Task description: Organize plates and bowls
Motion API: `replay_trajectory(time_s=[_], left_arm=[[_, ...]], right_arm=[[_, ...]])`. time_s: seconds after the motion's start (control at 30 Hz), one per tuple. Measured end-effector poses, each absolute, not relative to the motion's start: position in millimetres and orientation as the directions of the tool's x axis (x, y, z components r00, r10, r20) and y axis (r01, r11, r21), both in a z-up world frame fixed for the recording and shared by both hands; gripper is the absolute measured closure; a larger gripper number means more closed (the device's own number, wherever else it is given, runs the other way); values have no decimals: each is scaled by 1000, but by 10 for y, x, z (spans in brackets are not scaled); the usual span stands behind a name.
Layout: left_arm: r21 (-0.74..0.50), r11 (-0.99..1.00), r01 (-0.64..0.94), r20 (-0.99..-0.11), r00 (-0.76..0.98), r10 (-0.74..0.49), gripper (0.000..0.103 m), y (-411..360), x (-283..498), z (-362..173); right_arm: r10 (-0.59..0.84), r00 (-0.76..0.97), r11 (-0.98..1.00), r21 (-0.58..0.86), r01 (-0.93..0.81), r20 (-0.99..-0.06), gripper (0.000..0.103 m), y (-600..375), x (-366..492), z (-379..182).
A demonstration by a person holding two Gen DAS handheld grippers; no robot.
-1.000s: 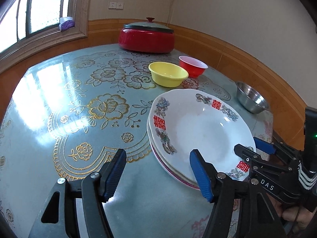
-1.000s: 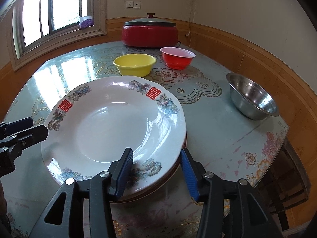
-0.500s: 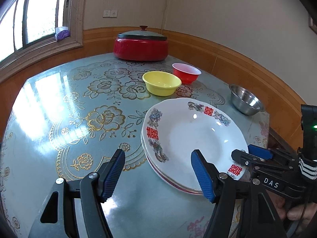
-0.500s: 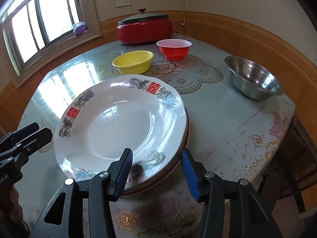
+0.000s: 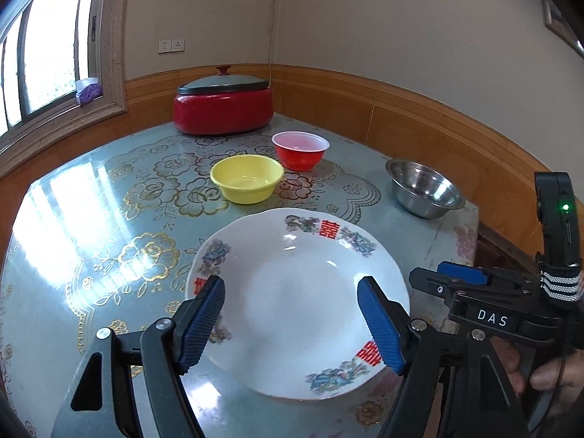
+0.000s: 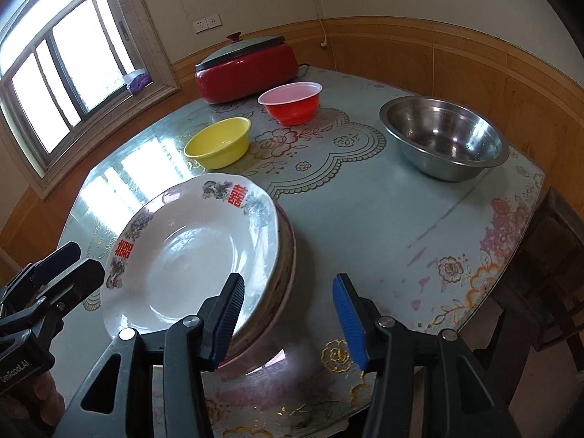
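Wood wainscot and a window frame the room around my table [image 5: 91, 219], which wears a glossy floral cover. Near its front edge sits a stack of plates [image 5: 292, 292], white with red characters and flower prints on the rim; in the right wrist view I see at least 2 more rims under the top plate [image 6: 189, 255]. My left tongs [image 5: 292, 325] hang over that stack, spread wide, holding nothing, 1 blue pad on each side of the top plate's well. My right tongs [image 6: 286, 321] are also wide and empty, the left pad over the stack's near right edge, the other pad over bare table. Beyond the plates stand a yellow bowl [image 5: 247, 178] and, just behind it, a red bowl [image 5: 300, 149]. Off to the right, well apart, sits a steel bowl [image 6: 443, 138]. At the far edge rests a red cooker [image 5: 223, 107] with its lid on.
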State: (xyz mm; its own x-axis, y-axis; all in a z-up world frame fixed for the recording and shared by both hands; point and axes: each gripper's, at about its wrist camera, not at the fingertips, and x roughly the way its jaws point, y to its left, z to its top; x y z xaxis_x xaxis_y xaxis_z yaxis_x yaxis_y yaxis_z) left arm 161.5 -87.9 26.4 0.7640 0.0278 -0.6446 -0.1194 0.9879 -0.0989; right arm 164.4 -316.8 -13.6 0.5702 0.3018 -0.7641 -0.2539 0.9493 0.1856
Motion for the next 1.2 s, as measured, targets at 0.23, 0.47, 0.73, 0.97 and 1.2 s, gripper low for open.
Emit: replay_trajectory(time_s=[0.23, 0.47, 0.73, 0.97, 1.2], left_arm=[[-87, 993, -77, -666, 746, -1, 27, -1348, 2053, 263], [-100, 994, -38, -681, 731, -41, 28, -1747, 2589, 257], [-224, 973, -51, -722, 680, -131, 35, -1951, 3241, 175], [-322, 938, -132, -772, 610, -179, 49, -2023, 3802, -45], [-353, 915, -194, -787, 591, -178, 54, -2087, 4206, -218]], right_arm=[[296, 616, 954, 196, -226, -731, 51, -3731, 1891, 51], [263, 675, 963, 224, -147, -689, 51, -4496, 2246, 273], [253, 676, 949, 314, -33, -692, 51, -5385, 2921, 321], [336, 581, 927, 369, -66, -741, 51, -5611, 3624, 37], [406, 477, 912, 377, -160, -780, 64, -5448, 4073, -253]])
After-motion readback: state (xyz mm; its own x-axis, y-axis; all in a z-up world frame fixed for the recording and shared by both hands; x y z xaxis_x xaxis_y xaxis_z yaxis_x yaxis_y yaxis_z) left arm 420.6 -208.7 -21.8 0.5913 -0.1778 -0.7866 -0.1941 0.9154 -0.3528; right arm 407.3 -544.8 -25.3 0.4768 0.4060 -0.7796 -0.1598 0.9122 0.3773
